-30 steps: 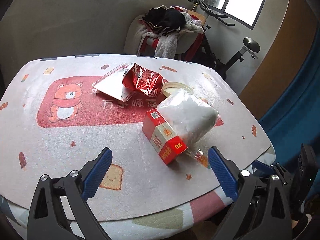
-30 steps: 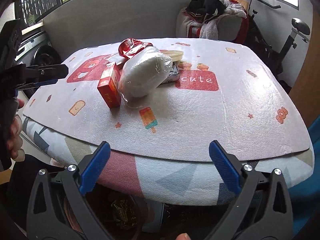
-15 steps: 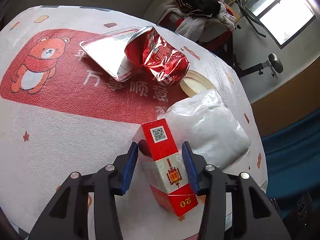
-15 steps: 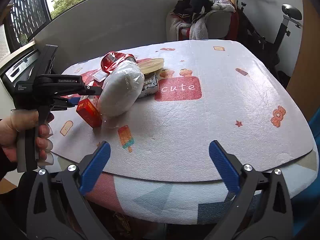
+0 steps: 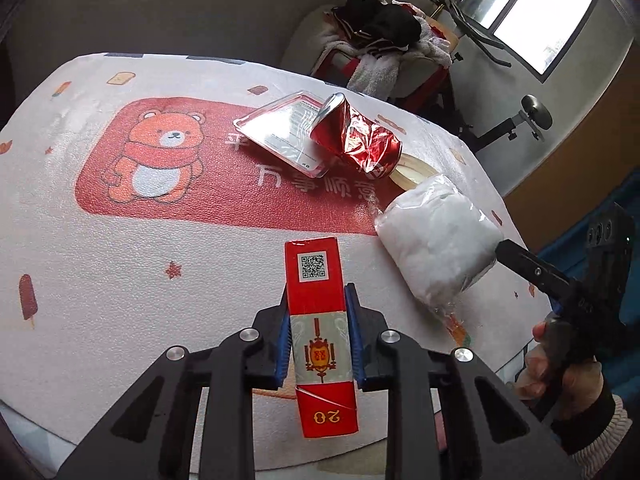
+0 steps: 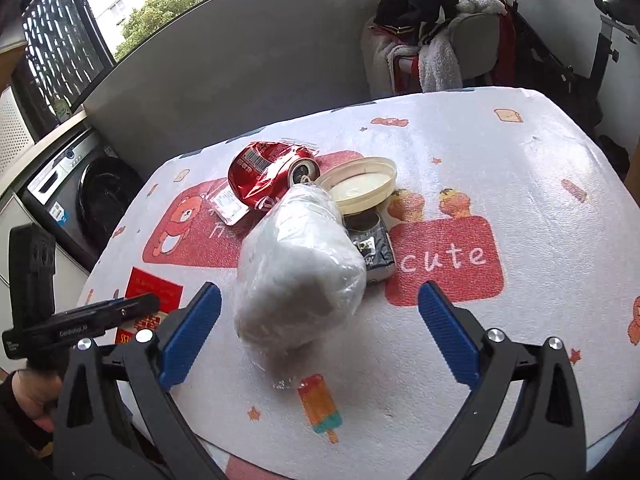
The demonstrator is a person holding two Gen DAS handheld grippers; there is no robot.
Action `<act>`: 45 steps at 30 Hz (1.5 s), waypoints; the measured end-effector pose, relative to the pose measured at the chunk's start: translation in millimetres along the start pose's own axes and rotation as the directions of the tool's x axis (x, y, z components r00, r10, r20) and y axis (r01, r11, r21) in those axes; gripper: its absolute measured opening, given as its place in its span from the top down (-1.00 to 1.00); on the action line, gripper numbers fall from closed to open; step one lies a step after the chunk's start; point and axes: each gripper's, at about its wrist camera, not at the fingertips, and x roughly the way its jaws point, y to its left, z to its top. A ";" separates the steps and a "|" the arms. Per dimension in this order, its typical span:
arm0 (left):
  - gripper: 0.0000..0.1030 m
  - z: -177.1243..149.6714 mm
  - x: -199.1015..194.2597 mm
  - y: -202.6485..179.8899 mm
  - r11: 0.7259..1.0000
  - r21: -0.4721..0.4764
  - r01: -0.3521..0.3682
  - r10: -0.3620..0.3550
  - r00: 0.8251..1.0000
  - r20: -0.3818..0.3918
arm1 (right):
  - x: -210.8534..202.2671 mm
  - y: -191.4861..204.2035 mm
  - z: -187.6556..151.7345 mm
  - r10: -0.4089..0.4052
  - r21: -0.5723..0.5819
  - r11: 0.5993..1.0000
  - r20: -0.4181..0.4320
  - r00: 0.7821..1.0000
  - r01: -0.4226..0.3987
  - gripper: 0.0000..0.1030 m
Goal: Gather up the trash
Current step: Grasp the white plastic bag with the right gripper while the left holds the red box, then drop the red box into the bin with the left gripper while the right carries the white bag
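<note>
- Trash sits mid-tabletop (image 6: pixel 520 160), with bare cloth out to the right edge.
- Left tool (image 5: pixel 316 344) is clamped on the red box (image 5: pixel 320 320).
- Right tool (image 6: pixel 318 332) is wide open around the white bag (image 6: pixel 298 272), not touching it.

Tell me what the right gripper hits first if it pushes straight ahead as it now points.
Most likely the clear bag of white stuff: it lies between the open right gripper and the items beyond, though exact depth is unclear.

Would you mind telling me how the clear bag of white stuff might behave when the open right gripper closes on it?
The plastic bag looks soft and bulging, so it will probably squash. Its glossy film may slip against the right hand-held gripper. It seems light for its bulk and, being rounded, might roll.
</note>
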 end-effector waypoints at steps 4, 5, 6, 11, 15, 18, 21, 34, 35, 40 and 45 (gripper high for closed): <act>0.55 -6.1 -13.9 4.7 1.000 0.015 0.006 -0.006 1.000 0.017 | 34.3 4.8 10.5 -0.022 0.020 1.000 -0.078 0.997 0.023 -0.51; 0.55 -8.2 -17.7 5.2 1.000 0.023 0.008 -0.008 1.000 0.023 | 40.2 5.4 10.8 -0.014 0.024 1.000 -0.103 0.995 0.016 -0.36; 0.55 -9.9 -21.3 4.7 0.999 0.033 0.009 -0.010 1.000 0.029 | 40.8 6.0 11.0 0.000 0.037 0.999 -0.103 0.995 0.004 -0.26; 0.55 -21.0 -37.5 -4.4 0.994 0.110 0.020 -0.026 0.998 0.050 | 16.8 21.0 3.6 -0.019 -0.023 1.000 -0.045 0.999 0.018 0.06; 0.55 -28.2 -46.8 -11.3 0.989 0.147 0.027 -0.036 0.998 0.058 | -7.4 33.5 -1.8 -0.034 -0.073 0.997 0.001 0.999 0.034 0.11; 0.55 -31.9 -55.0 -14.5 0.988 0.151 0.033 -0.043 0.997 0.067 | -25.2 41.1 -7.3 -0.037 -0.109 0.993 0.026 0.999 0.039 0.11; 0.55 -36.4 -64.4 -18.3 0.986 0.161 0.035 -0.048 0.996 0.076 | -39.5 47.4 -14.5 -0.041 -0.141 0.989 0.038 0.998 0.046 0.11; 0.55 -88.0 -101.7 -33.9 0.972 0.226 0.070 -0.084 0.995 0.055 | -101.6 59.2 -58.1 0.011 -0.173 0.985 0.101 0.995 0.007 0.11; 0.55 -94.6 -103.7 -35.1 0.970 0.234 0.070 -0.084 0.995 0.050 | -106.1 60.0 -62.1 0.013 -0.176 0.984 0.106 0.994 0.006 0.11; 0.54 -130.2 -109.4 -39.1 0.967 0.240 0.090 -0.098 0.995 0.022 | -124.9 68.6 -80.6 0.027 -0.205 0.979 0.130 0.991 0.000 0.11; 0.54 -156.7 -106.7 -39.5 0.969 0.215 0.121 -0.121 0.993 -0.015 | -135.4 75.2 -93.6 0.052 -0.207 0.978 0.137 0.989 -0.023 0.11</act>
